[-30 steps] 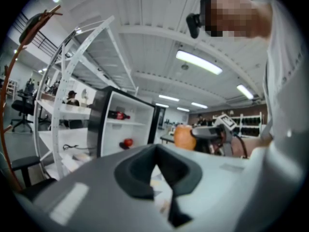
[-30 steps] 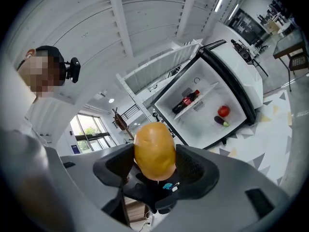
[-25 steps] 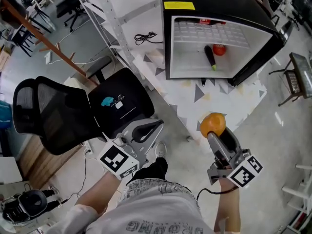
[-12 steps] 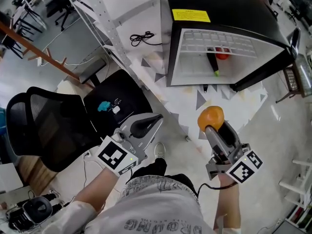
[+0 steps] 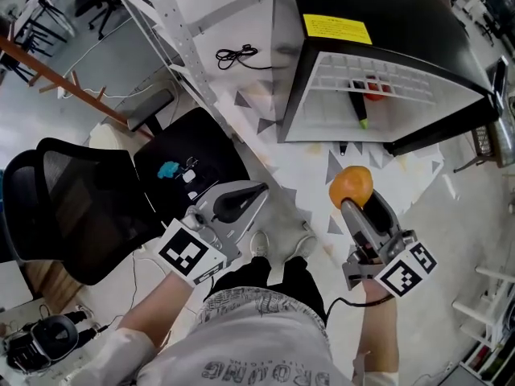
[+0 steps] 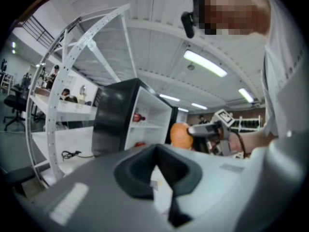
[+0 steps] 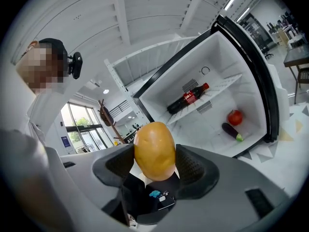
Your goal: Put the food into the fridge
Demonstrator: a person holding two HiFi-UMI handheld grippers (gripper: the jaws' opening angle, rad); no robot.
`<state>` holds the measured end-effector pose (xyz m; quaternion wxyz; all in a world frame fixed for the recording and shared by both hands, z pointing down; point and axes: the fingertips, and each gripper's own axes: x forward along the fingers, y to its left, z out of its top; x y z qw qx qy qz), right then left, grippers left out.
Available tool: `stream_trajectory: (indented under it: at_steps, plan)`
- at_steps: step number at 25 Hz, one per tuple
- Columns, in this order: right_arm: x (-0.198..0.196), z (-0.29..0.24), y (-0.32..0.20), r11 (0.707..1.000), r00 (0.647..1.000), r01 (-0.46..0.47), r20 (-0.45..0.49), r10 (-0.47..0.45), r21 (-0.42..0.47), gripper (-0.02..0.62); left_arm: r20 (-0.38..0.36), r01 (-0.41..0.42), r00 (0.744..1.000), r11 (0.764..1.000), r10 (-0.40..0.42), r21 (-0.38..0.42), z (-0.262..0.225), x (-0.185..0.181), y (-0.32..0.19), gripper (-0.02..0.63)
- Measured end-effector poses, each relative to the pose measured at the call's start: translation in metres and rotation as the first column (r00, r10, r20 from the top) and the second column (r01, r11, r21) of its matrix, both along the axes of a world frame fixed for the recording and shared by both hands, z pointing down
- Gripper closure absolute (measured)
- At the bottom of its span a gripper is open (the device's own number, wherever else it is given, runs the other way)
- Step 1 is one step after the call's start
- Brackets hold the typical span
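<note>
Potato (image 7: pixel 154 150): golden yellow-orange, faintly dimpled.
Fridge (image 5: pixel 378 6): black outside, white inside, yellow label on top.
Tomato (image 7: pixel 235 117): red.
Eggplant (image 7: pixel 232 131): dark purple-black, green stem end.
Bottle (image 7: pixel 187 98): dark, red label.
Right gripper (image 5: pixel 355 201): grey, black pads, black-and-white square markers.
Left gripper (image 5: pixel 256 191): same grey, same markers.
Office chair (image 5: pixel 72 207): black mesh.
Floor (image 5: pixel 282 155): pale, grey triangle patches.

At lower right of the frame my right gripper (image 5: pixel 352 202) clamped a round orange food (image 5: pixel 352 185). It sat below the open black fridge (image 5: pixel 378 6) at upper right, where an eggplant (image 5: pixel 358 104) and a tomato (image 5: pixel 376 91) lay inside. My left gripper (image 5: pixel 256 191) hung at lower centre, beside a black office chair (image 5: pixel 72 207).
</note>
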<state>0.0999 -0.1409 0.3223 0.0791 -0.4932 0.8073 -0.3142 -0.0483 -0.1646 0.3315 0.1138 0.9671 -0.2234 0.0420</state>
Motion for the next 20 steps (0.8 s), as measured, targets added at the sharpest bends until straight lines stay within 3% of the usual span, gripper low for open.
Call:
stream_trajectory:
  at_steps: [10, 20]
  plan:
    - [0.012, 0.027, -0.044, 0.997, 0.997, 0.079, -0.014, -0.08, -0.009, 0.327, 0.015, 0.069, 0.998, 0.998, -0.069, -0.01, 0.016, 0.018, -0.015, 0.6]
    - [0.046, 0.069, -0.096, 0.985, 0.978, 0.164, -0.119, -0.169, -0.054, 0.327, 0.031, 0.188, 0.982, 0.982, -0.187, -0.031, 0.036, 0.037, -0.029, 0.6]
